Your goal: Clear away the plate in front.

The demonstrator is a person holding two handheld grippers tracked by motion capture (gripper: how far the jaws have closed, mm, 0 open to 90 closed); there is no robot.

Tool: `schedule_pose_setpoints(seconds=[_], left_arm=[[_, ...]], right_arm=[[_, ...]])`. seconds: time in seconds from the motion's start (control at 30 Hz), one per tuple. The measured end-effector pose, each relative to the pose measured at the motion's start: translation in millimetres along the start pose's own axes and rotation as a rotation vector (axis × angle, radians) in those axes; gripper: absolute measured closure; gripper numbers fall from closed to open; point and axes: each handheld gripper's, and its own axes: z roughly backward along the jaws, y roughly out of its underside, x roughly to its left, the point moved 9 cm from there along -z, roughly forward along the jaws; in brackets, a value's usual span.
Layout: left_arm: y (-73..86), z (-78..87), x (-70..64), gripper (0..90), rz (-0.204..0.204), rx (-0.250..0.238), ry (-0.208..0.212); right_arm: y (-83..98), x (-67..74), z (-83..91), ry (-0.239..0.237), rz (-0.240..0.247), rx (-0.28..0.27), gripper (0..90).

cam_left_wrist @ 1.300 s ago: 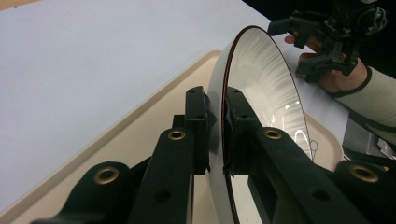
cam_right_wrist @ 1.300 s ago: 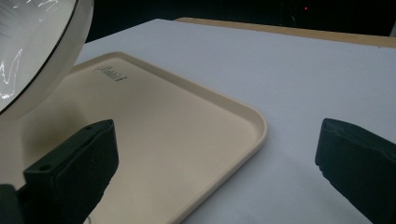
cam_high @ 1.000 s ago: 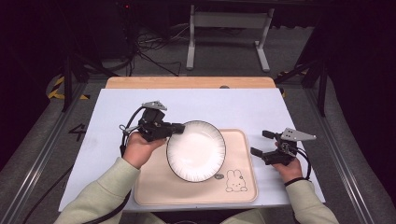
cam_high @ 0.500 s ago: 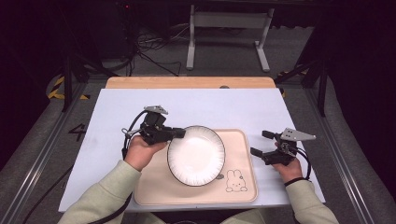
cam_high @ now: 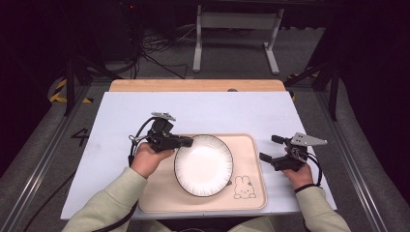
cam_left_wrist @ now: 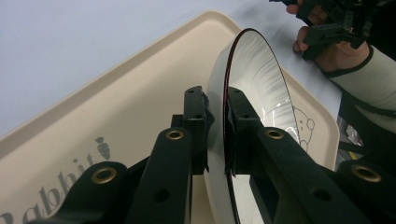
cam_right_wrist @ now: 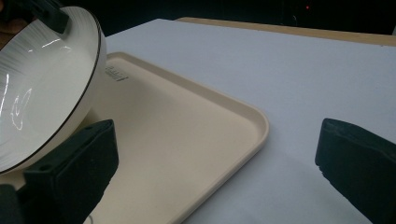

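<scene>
A white plate [cam_high: 203,164] with a thin dark rim is held tilted over a beige tray [cam_high: 249,145] near the table's front. My left gripper [cam_high: 186,141] is shut on the plate's left rim, one jaw on each face. In the left gripper view the rim of the plate [cam_left_wrist: 261,70] runs straight between the jaws of the left gripper [cam_left_wrist: 217,100]. My right gripper [cam_high: 270,148] stands open just off the tray's right edge, holding nothing. The right gripper view looks between the spread jaws of the right gripper [cam_right_wrist: 217,140] at the tray [cam_right_wrist: 177,130] and the raised plate [cam_right_wrist: 42,93].
The tray carries a small rabbit drawing [cam_high: 244,187] at its front right corner. A white mat [cam_high: 217,113] covers the table around the tray, with a wooden strip [cam_high: 193,85] at the far edge. Cables trail from both grippers.
My left gripper has brought the plate a little toward the person, over the tray. The right gripper has stayed in place, open.
</scene>
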Motion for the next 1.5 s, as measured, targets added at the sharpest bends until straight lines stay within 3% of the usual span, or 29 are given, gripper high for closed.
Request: schedule_pose_setpoints(seconds=[0.4,0.7,1.23,1.5], left_arm=[[5.5,-9.6,6.9,81.1,0.027,0.023,0.008],[6.1,-13.8,13.8,82.1,0.025,0.029,-0.017],[12.4,-24.6,34.4,83.0,0.065,0.05,0.002],[16.2,-29.7,43.0,82.4,0.075,0.062,-0.02]], right_arm=[[0.5,0.1,-0.2,-0.001,-0.003,0.004,0.1],[0.9,0.1,-0.7,0.001,-0.003,0.007,0.1],[1.3,0.6,-1.0,-0.006,-0.009,0.01,0.1],[1.7,0.7,-1.2,-0.007,-0.01,0.014,0.1]])
